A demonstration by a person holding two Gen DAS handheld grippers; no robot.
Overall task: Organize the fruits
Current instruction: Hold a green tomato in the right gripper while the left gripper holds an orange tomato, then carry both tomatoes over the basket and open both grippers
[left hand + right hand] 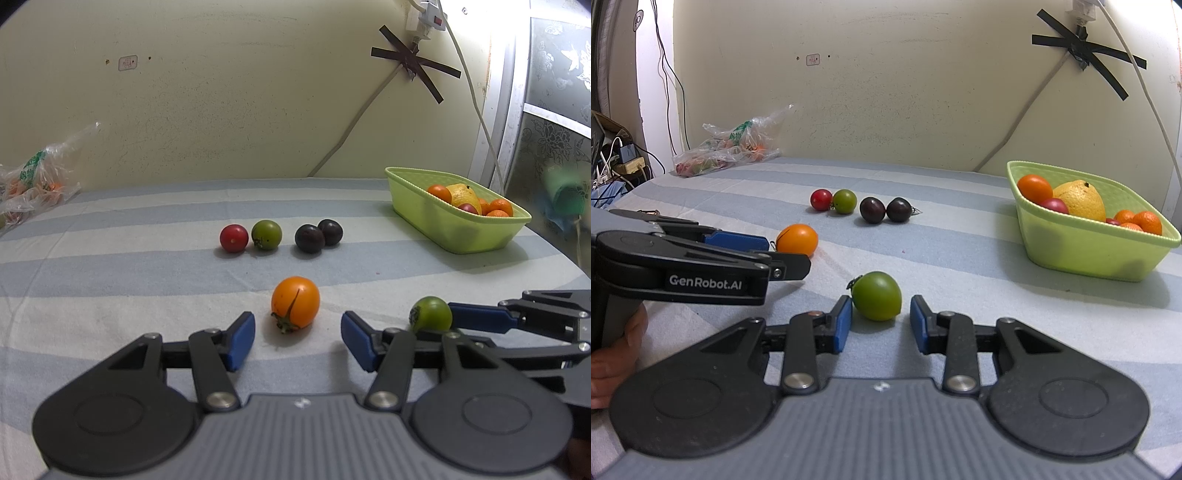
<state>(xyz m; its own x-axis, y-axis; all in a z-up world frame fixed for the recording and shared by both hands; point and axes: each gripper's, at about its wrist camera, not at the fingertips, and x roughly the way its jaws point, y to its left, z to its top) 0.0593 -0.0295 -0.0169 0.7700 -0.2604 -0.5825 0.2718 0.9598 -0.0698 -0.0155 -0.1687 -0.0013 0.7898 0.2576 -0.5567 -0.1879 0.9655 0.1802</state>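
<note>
An orange tomato (295,302) lies on the striped cloth just ahead of my open left gripper (297,341), between its blue fingertips; it also shows in the right wrist view (797,239). A green tomato (877,301) lies between the blue fingertips of my open right gripper (881,325), close to the left pad; it also shows in the left wrist view (431,314). Farther back sit a red tomato (233,238), a green tomato (266,234) and two dark plums (318,234). A light green basket (458,232) at the right holds oranges and a lemon.
A plastic bag of fruit (727,151) lies at the back left against the wall. A white cable (476,107) hangs down the wall behind the basket. The striped cloth (110,280) covers the table. Cables and chargers (617,162) sit off the table's left edge.
</note>
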